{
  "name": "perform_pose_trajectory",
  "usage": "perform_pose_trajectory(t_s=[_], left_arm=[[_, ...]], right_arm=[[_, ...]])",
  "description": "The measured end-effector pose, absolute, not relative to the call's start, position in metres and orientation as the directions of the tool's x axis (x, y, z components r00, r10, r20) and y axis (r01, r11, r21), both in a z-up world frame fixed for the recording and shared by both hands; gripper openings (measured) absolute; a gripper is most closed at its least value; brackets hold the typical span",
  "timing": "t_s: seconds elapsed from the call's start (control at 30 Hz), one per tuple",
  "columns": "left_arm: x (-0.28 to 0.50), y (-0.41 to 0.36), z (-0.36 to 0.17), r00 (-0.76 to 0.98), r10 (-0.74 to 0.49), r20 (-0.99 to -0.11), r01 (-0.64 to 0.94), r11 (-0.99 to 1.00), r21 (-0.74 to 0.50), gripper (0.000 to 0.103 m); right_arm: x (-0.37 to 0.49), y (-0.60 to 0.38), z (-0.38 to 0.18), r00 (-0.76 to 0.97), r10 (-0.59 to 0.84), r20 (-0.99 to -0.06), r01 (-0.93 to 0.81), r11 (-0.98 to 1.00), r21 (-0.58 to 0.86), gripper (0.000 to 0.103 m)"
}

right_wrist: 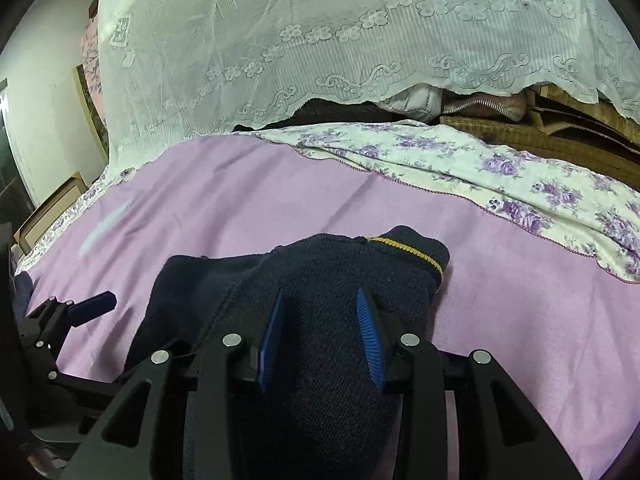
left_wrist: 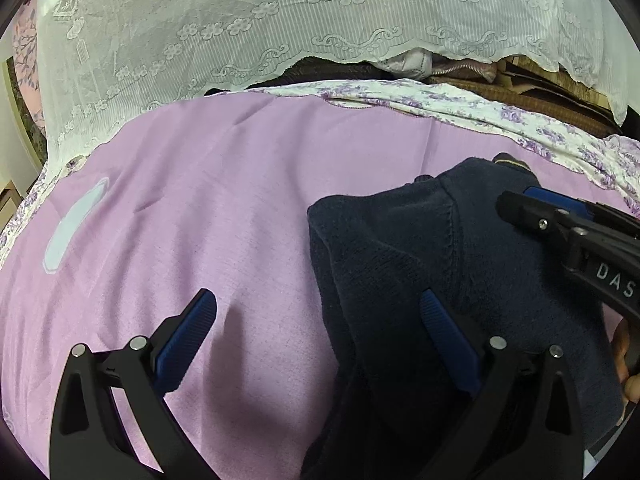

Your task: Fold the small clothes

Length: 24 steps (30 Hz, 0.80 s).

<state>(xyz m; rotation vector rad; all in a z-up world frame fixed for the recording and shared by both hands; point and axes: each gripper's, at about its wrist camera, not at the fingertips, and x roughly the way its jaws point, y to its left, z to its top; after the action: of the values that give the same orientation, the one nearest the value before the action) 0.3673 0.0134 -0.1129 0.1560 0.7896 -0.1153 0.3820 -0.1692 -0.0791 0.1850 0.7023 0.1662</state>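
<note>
A dark navy knitted garment (left_wrist: 420, 248) with a yellow-striped trim (right_wrist: 408, 249) lies bunched on the pink sheet (left_wrist: 200, 200). My right gripper (right_wrist: 320, 314) is shut on a thick fold of it, and fabric fills the gap between the blue pads. From the left wrist view the right gripper (left_wrist: 524, 200) comes in from the right over the garment. My left gripper (left_wrist: 320, 316) stands wide open. Its right finger (left_wrist: 440, 320) is over the navy fabric, its left finger (left_wrist: 196, 320) over bare sheet, and the garment's left edge lies between them unpinched.
A white lace cloth (left_wrist: 240, 20) hangs across the back. A floral purple-and-white sheet (right_wrist: 460, 160) runs along the far right edge of the pink sheet. Brown woven items (right_wrist: 520, 132) sit behind it. A pale patch (left_wrist: 72, 224) marks the sheet at the left.
</note>
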Motion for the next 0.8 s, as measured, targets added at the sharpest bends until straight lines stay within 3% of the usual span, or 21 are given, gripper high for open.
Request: perform_pose_trajectory(t_s=[0.1, 0.2, 0.43, 0.57, 0.63, 0.8], left_arm=[[0.364, 0.013, -0.111, 0.711, -0.036, -0.702, 0.156, 0.982, 0.108, 0.099], [0.359, 0.011, -0.108, 0.726, -0.029, -0.687, 0.157, 0.980, 0.124, 0.098], [0.349, 0.013, -0.100, 0.736, -0.072, -0.673, 0.181, 0.979, 0.093, 0.098], [0.345, 0.015, -0.099, 0.653, -0.266, -0.709, 0.310, 0.948, -0.070, 0.098], [0.348, 0.015, -0.104, 0.623, -0.292, -0.726, 0.324, 0.941, -0.101, 0.098], [0.364, 0.028, -0.118, 0.518, -0.401, -0.756, 0.316, 0.911, -0.267, 0.099]], right_arm=[[0.372, -0.174, -0.075, 0.769, 0.216, -0.602, -0.079, 0.966, 0.246, 0.038], [0.354, -0.176, -0.067, 0.786, 0.214, -0.580, -0.074, 0.964, 0.256, 0.049], [0.327, -0.187, -0.065, 0.787, 0.212, -0.579, -0.039, 0.954, 0.297, 0.058], [0.311, -0.196, -0.068, 0.775, 0.256, -0.577, -0.033, 0.929, 0.368, 0.071], [0.308, -0.197, -0.072, 0.764, 0.281, -0.581, -0.036, 0.917, 0.396, 0.077], [0.312, -0.192, -0.083, 0.733, 0.303, -0.609, -0.030, 0.909, 0.417, 0.078]])
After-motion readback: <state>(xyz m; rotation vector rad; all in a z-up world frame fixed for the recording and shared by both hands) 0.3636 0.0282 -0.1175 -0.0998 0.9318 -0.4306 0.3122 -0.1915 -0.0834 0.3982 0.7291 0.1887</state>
